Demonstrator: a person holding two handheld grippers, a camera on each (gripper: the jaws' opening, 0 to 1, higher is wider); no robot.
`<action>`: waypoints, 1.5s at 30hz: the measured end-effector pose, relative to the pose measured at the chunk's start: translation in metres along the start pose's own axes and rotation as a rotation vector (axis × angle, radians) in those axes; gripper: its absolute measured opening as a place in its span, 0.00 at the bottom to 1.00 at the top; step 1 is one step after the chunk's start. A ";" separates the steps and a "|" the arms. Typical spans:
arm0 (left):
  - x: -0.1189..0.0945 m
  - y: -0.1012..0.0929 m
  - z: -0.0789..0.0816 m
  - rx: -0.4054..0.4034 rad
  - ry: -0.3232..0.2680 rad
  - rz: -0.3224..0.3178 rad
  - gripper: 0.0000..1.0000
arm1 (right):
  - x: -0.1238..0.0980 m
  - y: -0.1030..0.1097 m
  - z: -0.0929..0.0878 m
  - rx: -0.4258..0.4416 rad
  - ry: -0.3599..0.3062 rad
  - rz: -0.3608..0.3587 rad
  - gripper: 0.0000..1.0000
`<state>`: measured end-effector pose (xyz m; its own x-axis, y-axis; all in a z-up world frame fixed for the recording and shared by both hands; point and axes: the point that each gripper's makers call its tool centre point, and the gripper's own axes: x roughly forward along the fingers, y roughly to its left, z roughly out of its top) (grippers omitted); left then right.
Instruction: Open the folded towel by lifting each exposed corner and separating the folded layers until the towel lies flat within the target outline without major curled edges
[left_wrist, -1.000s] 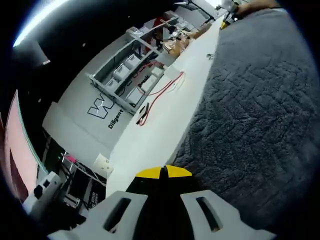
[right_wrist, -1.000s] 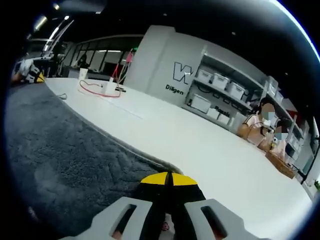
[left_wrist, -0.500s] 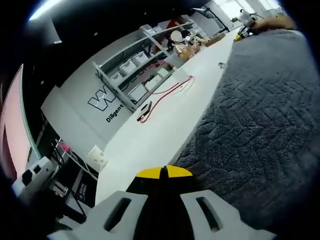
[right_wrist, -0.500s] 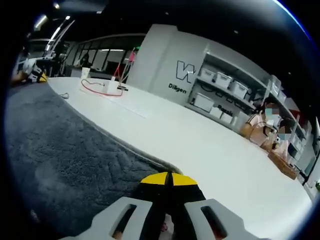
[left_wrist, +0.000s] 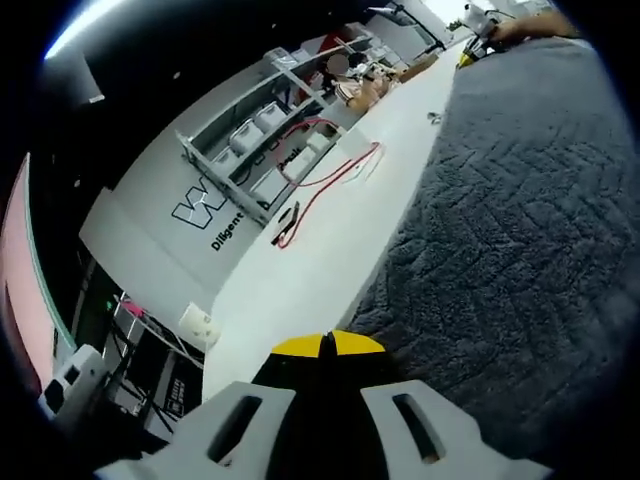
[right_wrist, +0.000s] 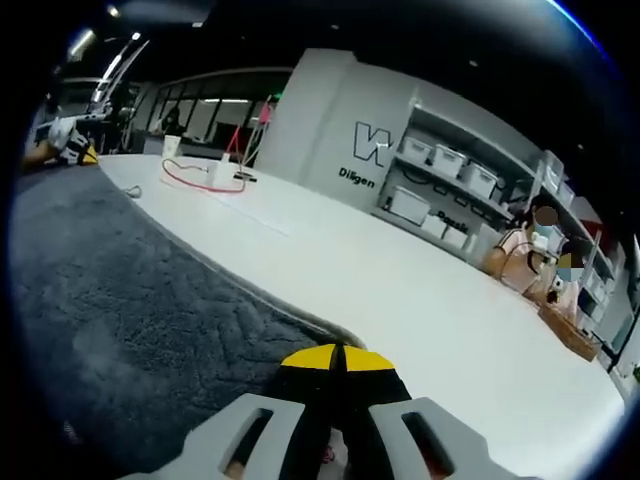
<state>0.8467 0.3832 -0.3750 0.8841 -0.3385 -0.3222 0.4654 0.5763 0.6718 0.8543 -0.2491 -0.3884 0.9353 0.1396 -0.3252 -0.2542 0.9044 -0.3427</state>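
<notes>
A white table (right_wrist: 420, 290) is stretching away in both views, and the grey towel (left_wrist: 520, 220) is lying spread across it, filling the 3 o'clock side of the left gripper view and the 9 o'clock side of the right gripper view. Shelving with storage bins (right_wrist: 450, 180) is standing toward 1 o'clock in the right gripper view, and a red cable (left_wrist: 320, 185) is trailing over the table at 11 o'clock in the left gripper view. The left gripper (left_wrist: 327, 350) and the right gripper (right_wrist: 335, 362) are each sitting at a towel edge with jaws closed together, seemingly pinching the fabric, though the cloth between them is hidden. The towel is probably being stretched flat; next, both corners want laying down inside the outline.
</notes>
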 end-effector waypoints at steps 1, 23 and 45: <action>0.005 0.003 0.000 0.011 0.003 0.000 0.01 | 0.002 -0.002 0.000 0.002 0.000 0.000 0.00; 0.013 0.013 0.008 -0.090 -0.045 -0.025 0.20 | -0.017 0.006 0.017 0.024 -0.071 0.022 0.06; -0.055 0.005 0.071 -0.361 -0.182 0.024 0.52 | -0.118 0.077 0.103 0.151 -0.355 0.091 0.49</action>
<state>0.7972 0.3519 -0.3071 0.8883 -0.4289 -0.1641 0.4578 0.7992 0.3895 0.7495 -0.1543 -0.2853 0.9442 0.3291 -0.0140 -0.3259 0.9272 -0.1847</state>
